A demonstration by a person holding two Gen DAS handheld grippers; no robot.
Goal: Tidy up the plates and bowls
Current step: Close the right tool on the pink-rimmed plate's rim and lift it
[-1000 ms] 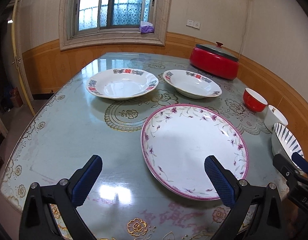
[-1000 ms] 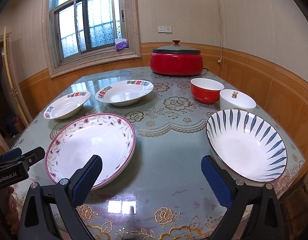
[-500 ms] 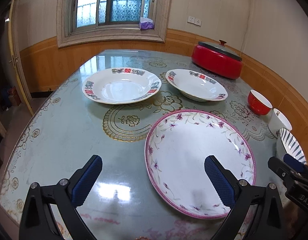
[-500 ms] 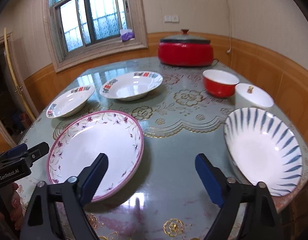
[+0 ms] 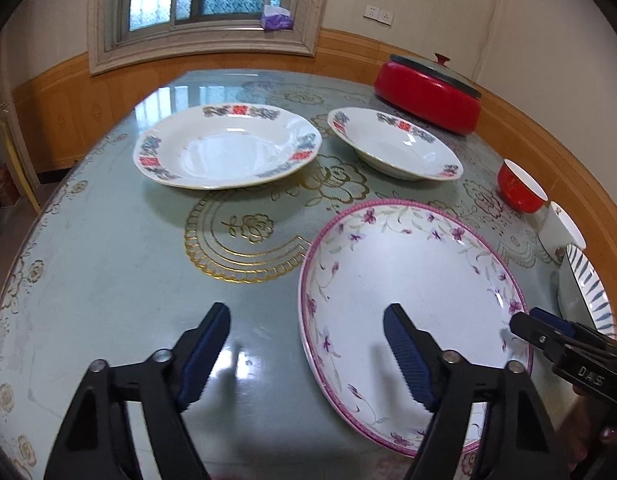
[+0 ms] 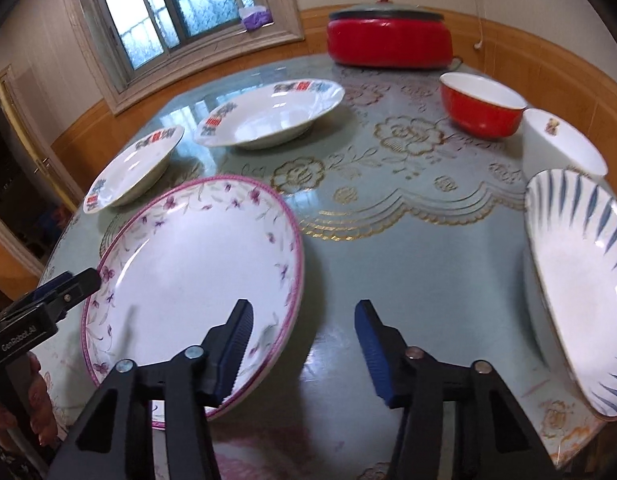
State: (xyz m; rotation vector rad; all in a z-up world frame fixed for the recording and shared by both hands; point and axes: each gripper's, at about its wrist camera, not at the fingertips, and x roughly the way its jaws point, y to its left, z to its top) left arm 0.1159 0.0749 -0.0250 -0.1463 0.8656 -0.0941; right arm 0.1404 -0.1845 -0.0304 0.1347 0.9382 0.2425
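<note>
The round green glass-topped counter (image 5: 108,280) carries everything. The large white purple-flowered plate (image 6: 196,264) lies at six o'clock, its opposite rims straddled by the left tool (image 5: 306,356) and right tool (image 6: 304,346), both closing, neither yet gripping; apparently a two-sided lift.

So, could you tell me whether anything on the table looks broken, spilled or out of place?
Nothing stands out. The pink-rimmed plate, two red-patterned plates, red bowl, white bowl and blue-striped bowl all sit upright, whole and empty.
</note>
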